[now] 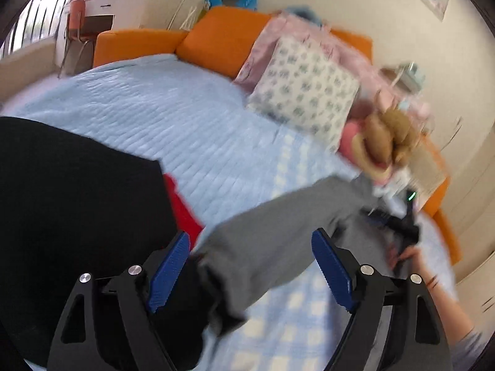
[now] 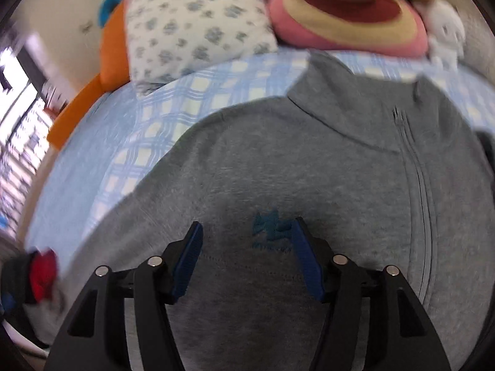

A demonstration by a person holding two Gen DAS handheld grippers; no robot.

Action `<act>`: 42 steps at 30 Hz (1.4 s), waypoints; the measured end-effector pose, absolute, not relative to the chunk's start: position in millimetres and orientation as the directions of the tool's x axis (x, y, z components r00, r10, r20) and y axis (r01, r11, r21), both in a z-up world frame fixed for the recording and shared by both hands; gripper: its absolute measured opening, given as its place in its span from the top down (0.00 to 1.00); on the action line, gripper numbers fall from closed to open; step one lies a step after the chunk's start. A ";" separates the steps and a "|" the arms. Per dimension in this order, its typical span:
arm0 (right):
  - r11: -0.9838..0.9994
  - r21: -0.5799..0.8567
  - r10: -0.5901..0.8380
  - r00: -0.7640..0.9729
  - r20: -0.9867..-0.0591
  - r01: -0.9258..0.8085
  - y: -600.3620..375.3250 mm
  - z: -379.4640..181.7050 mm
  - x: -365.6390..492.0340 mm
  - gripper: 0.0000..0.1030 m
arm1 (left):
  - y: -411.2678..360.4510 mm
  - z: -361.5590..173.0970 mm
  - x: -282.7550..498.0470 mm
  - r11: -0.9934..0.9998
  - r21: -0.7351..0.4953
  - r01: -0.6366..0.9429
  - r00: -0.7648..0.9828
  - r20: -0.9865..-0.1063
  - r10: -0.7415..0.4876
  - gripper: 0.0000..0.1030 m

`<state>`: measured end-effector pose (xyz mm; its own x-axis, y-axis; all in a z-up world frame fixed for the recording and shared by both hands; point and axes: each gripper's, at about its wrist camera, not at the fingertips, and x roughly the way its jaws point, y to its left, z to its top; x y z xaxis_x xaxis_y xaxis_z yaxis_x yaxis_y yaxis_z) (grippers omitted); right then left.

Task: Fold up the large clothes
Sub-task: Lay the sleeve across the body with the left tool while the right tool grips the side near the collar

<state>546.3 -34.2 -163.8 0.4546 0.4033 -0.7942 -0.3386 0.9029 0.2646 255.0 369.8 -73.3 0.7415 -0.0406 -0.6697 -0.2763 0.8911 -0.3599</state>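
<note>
I am folding a gray zip-up top (image 2: pixel 309 160) on the bed (image 1: pixel 154 108). It lies flat on the blue checked sheet (image 2: pixel 173 99), with its collar (image 2: pixel 349 108) pointing up toward the pillow (image 2: pixel 191 24) and the plush toys (image 2: pixel 346 9). The zipper (image 2: pixel 414 179) is closed and runs down the front. There is a small teal logo (image 2: pixel 272 228) on the chest.

My left tool (image 1: pixel 250 275) is wide open and holds nothing. A gray sleeve (image 1: pixel 278 232) lies under it, stretched out across the bed. The dark cuff end (image 1: pixel 210 293) sits near the left finger, but the blue pads (image 1: pixel 170 272) are not pressing on it. Beside it is a big black cloth (image 1: pixel 77 201) with a bit of red cloth (image 1: pixel 182 210) peeking out.

My right tool (image 2: pixel 247 259) is open too and empty. It hangs over the chest of the top, right by the logo. The pictures are blurry, so I cannot tell if the tips touch the cloth.

I think I am at an early fold. The body is laid out flat, and the sleeve sticks out to the side. It looks like the sleeve has to go in over the body.

Next, I would bring the left tool down onto the cuff and pinch it. Then I would lift it and carry it across onto the chest. The right tool should press the body down so the top does not slide. I must grab only the gray sleeve, not the black cloth beside it.
</note>
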 end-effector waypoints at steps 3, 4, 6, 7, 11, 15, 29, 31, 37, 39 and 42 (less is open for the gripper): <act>0.902 0.207 0.386 0.489 -0.782 -0.380 -26.7 -167.9 538.3 0.27 | 356.3 -79.5 244.0 0.908 -0.339 -0.245 0.720 -0.691 -0.064 0.20; 0.899 0.193 0.383 0.492 -0.782 -0.394 -23.2 -168.8 536.8 0.24 | 349.1 -83.3 243.5 0.909 -0.361 -0.209 0.713 -0.692 -0.111 0.21; 0.896 0.171 0.374 0.489 -0.788 -0.409 -17.7 -169.6 536.6 0.19 | 340.3 -91.1 245.9 0.915 -0.363 -0.179 0.690 -0.709 -0.147 0.20; 0.894 0.160 0.370 0.488 -0.791 -0.418 -15.3 -170.0 536.2 0.18 | 333.1 -95.8 248.8 0.931 -0.315 -0.184 0.672 -0.732 -0.115 0.21; 0.889 0.181 0.390 0.489 -0.781 -0.421 -19.6 -170.4 535.9 0.18 | 318.1 -117.3 258.1 0.957 -0.192 -0.219 0.612 -0.791 -0.019 0.21; 0.887 0.187 0.397 0.490 -0.776 -0.421 -21.4 -170.9 535.5 0.18 | 308.2 -129.4 261.9 0.960 0.003 -0.281 0.550 -0.819 0.164 0.20; 0.878 0.268 0.437 0.436 -0.787 -0.396 -19.8 -160.8 562.8 0.62 | 322.9 -149.2 284.4 0.944 -0.024 -0.329 0.501 -0.852 0.153 0.91; 0.872 0.296 0.452 0.410 -0.792 -0.389 -18.8 -160.5 574.8 0.65 | 324.1 -146.6 286.2 0.950 -0.041 -0.310 0.514 -0.847 0.131 0.91; 0.850 0.267 0.443 0.344 -0.828 -0.453 3.6 -159.8 593.8 0.74 | 334.0 -109.7 285.4 0.963 -0.054 -0.264 0.579 -0.807 0.113 0.91; 0.860 0.248 0.407 0.307 -0.861 -0.445 9.3 -168.4 602.6 0.78 | 338.2 -84.4 285.7 0.966 -0.116 -0.230 0.623 -0.781 0.054 0.91; 0.865 0.235 0.382 0.278 -0.881 -0.444 14.6 -174.4 610.2 0.78 | 325.1 -34.4 289.1 0.980 -0.132 -0.147 0.696 -0.718 0.008 0.91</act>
